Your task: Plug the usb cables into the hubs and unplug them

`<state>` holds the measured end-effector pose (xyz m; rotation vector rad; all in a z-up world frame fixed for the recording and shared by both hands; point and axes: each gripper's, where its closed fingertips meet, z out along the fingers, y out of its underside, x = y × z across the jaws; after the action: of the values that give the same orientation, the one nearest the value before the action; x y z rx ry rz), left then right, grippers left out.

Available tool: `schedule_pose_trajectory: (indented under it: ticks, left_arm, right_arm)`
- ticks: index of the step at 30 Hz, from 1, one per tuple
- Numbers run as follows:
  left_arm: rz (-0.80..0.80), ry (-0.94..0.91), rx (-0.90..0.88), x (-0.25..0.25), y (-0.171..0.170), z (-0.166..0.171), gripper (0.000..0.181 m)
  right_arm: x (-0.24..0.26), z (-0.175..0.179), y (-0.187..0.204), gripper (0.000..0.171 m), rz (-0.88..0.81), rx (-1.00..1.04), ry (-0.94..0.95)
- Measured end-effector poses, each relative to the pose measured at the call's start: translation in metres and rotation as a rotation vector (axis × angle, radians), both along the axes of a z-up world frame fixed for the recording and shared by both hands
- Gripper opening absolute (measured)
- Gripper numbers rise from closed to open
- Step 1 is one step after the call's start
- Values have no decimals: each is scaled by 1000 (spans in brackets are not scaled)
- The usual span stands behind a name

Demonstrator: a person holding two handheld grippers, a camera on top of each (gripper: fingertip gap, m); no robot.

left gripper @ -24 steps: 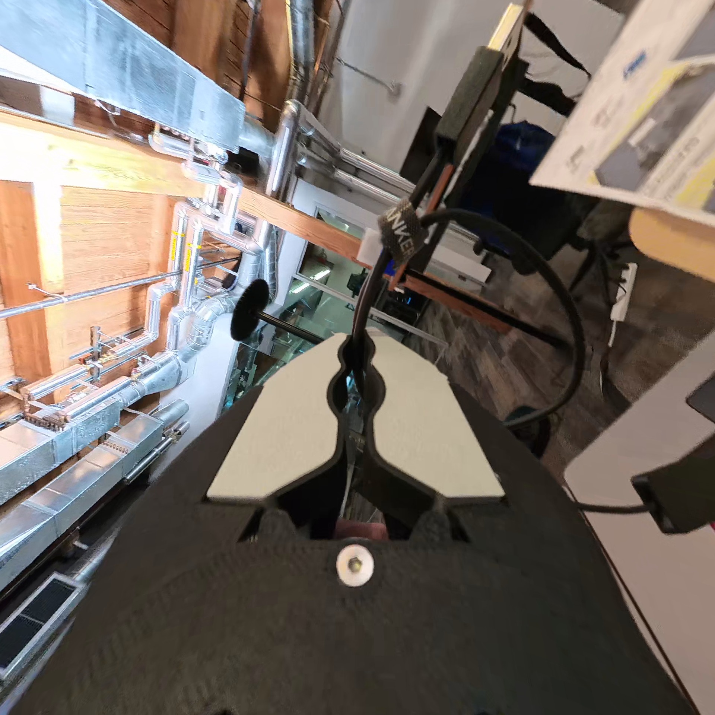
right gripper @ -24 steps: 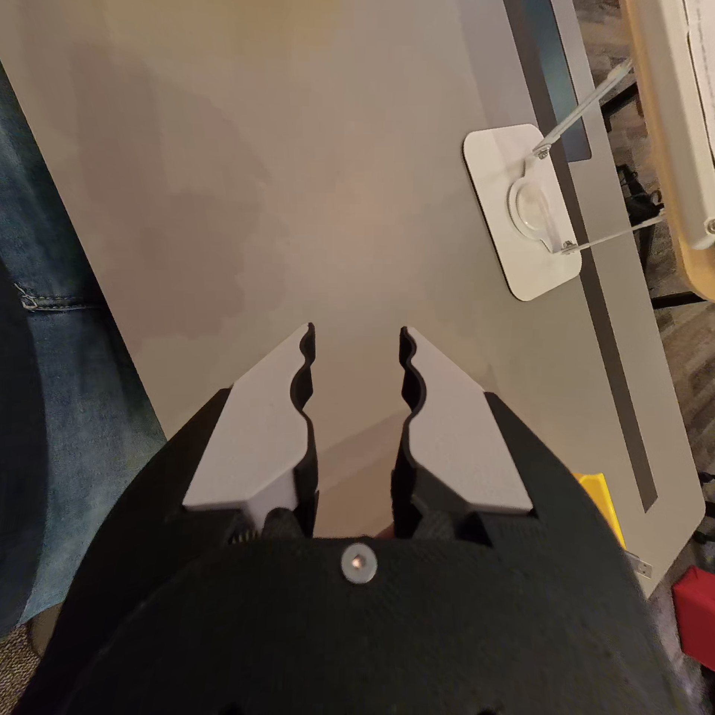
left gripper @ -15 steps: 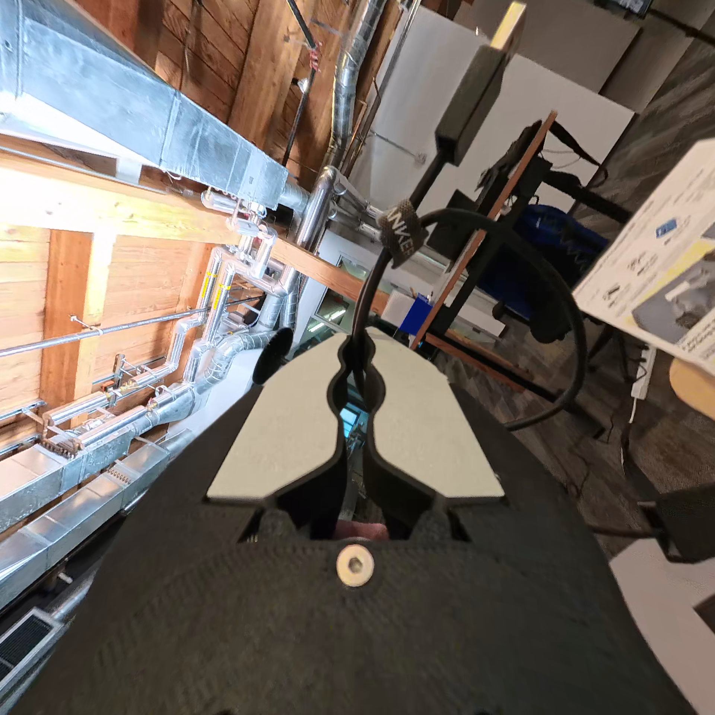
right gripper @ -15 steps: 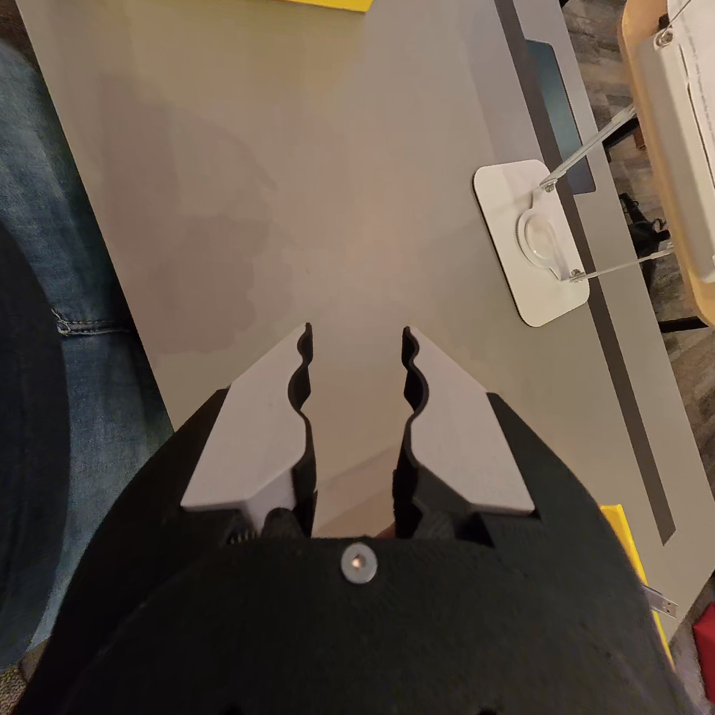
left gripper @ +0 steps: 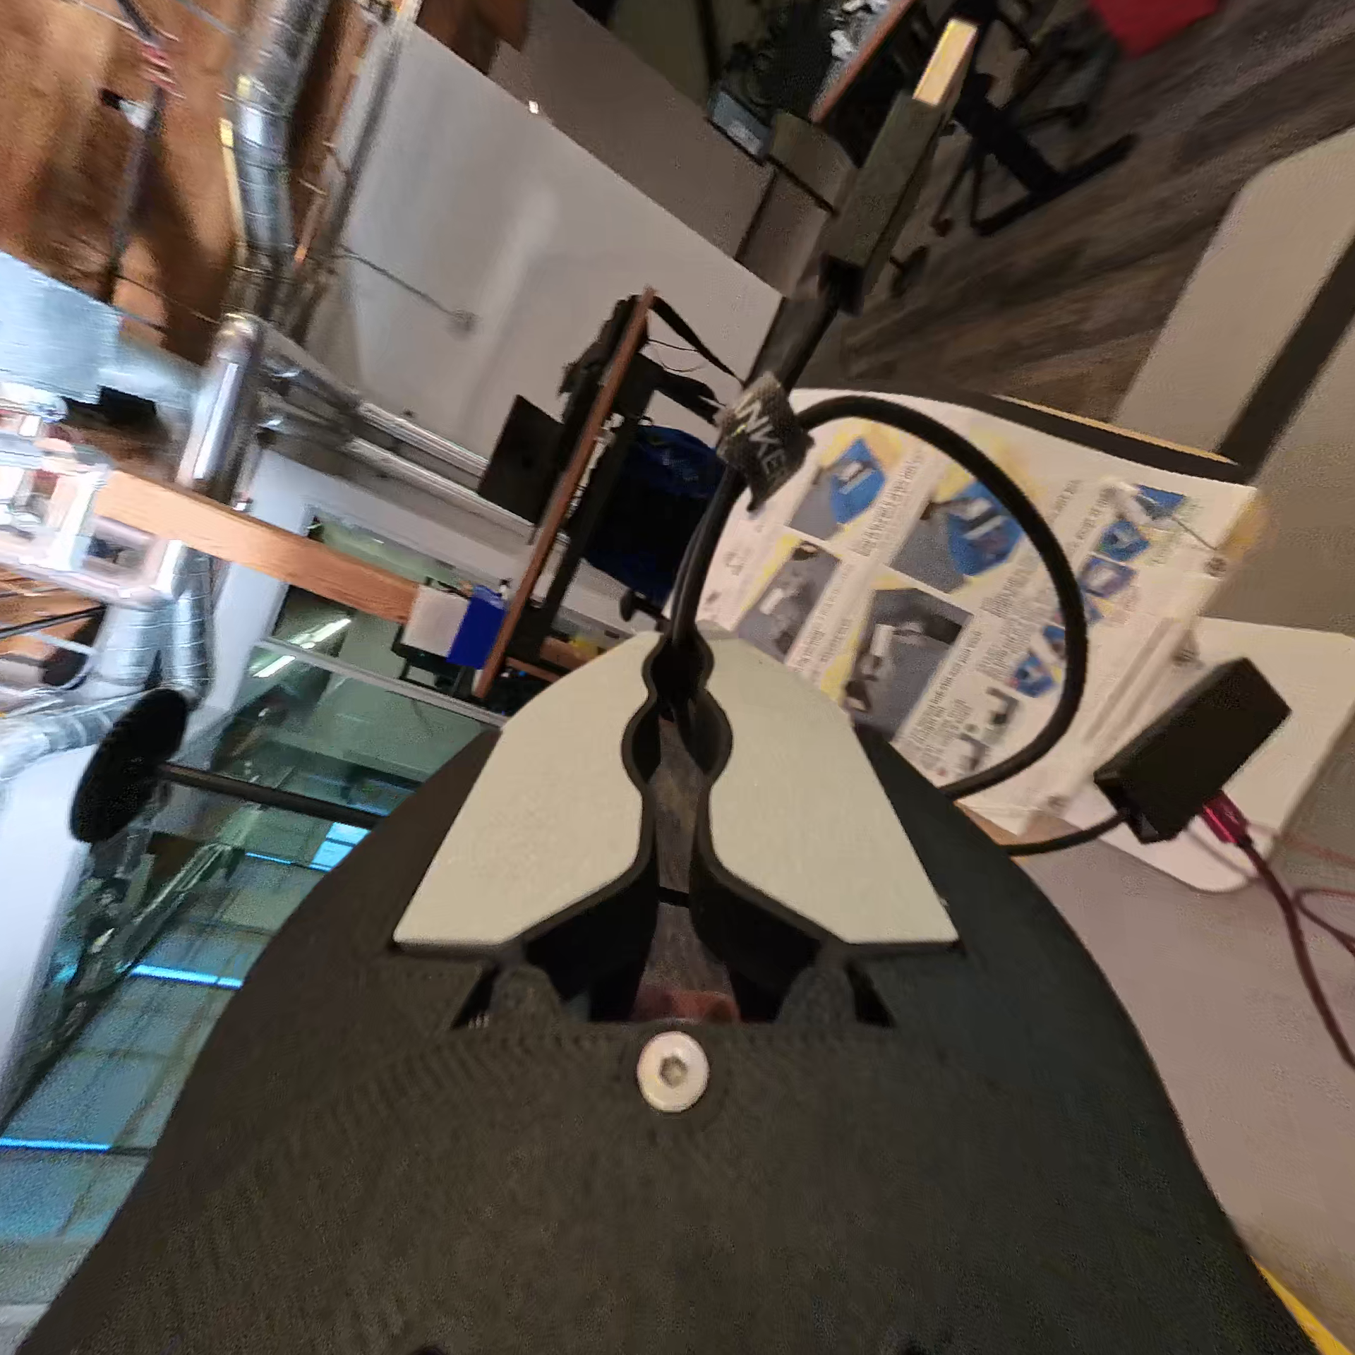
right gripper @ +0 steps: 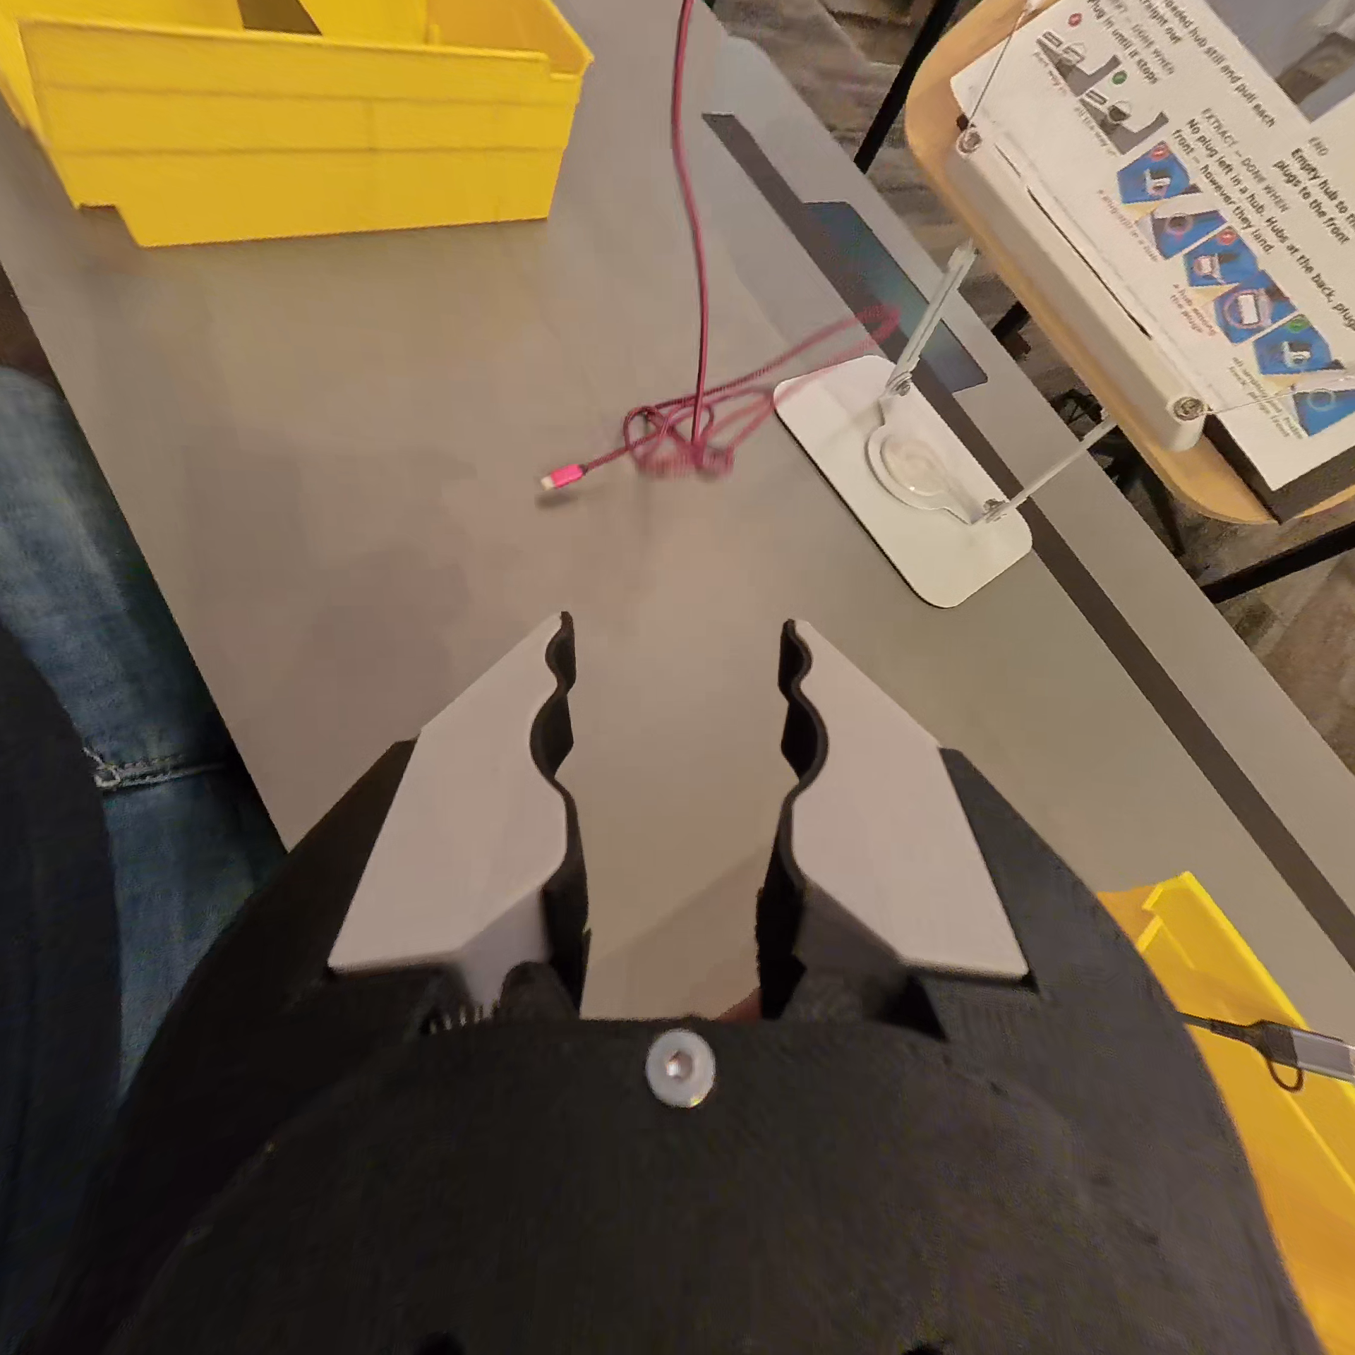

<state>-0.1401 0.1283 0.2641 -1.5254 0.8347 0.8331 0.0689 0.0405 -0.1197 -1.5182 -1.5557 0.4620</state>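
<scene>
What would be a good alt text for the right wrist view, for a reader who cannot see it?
The open right gripper hovers, holding nothing, over a grey table. Beyond it lies a tangled pink USB cable with a free plug, a yellow bin behind.

Print on instruction sheet [right gripper: 1202, 213] and cable strap [left gripper: 762, 443] — not quoted

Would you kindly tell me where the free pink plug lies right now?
In the right wrist view the pink plug lies on the grey table, ahead of the open right gripper, left of its tangled red cable.
</scene>
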Motion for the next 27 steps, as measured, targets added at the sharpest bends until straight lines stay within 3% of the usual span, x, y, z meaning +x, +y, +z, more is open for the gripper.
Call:
schedule_pose_trajectory:
  ticks: [4, 8, 11, 18, 22, 26, 27]
  left_arm:
    - [-43, -21, -90, 24, -1, -66, 2]
    - [-99, -62, -159, 46, -4, -113, 3]
    - [-128, -75, -173, 63, -8, -132, 3]
    - [-152, -137, -191, 82, -11, -157, 3]
    - [-158, -189, -204, 83, -11, -164, 3]
    - [-151, -224, -224, 80, -10, -174, 3]
    - [-148, -231, -224, 78, -11, -175, 3]
  right_arm:
    - [-19, -7, 0, 64, -17, -89, 93]
    - [-60, -9, 0, 74, 22, -408, 356]
    - [-90, -12, 10, 79, 64, -741, 540]
    - [-151, -39, 29, 81, 63, -945, 661]
    - [-171, -25, 35, 69, 51, -918, 780]
    - [-172, -24, 67, 30, -59, -856, 889]
    - [-171, -27, 73, 12, -73, -843, 895]
